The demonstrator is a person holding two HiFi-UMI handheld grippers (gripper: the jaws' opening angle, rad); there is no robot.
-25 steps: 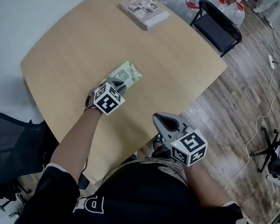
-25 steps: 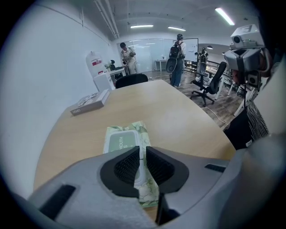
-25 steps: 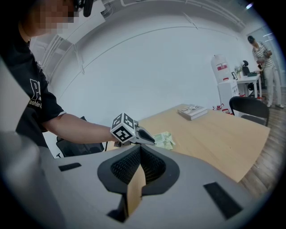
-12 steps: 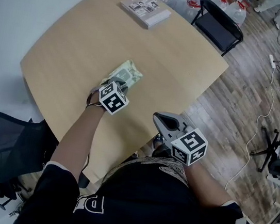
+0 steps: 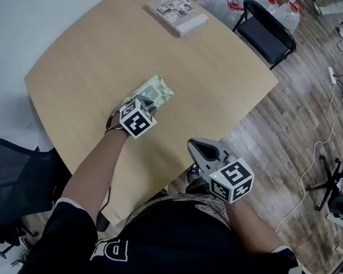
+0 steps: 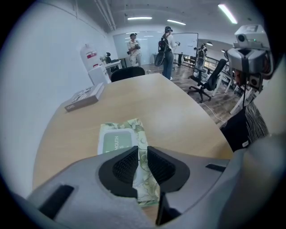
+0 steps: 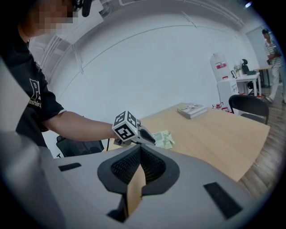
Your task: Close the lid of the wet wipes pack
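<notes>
while both grippers are in view, only one works at the single wet wipes pack (image 5: pixel 157 91), which lies flat on the one wooden table (image 5: pixel 103 40), near the person's side of it. the left gripper (image 6: pixel 140 153) points steeply down over the pack's near end. its two jaws stand a narrow slit apart and have just been opening. the pack's crinkled side edge shows through the slit below them, and neither pad presses it. the pack's one green lid (image 6: pixel 114 143) lies flat on its top, just left of the jaws. the right gripper (image 7: pixel 140 149) hangs off the table's near edge, well apart from the pack, its two jaws closed tip to tip with nothing between them. one book (image 5: pixel 177 13) rests at the table's far end. one black folding chair (image 5: pixel 266 36) stands beyond that end, and one mesh office chair (image 5: pixel 5 178) by the near left side. several red-capped water jugs (image 5: pixel 234 5) stand behind the folding chair, their count unclear.
</notes>
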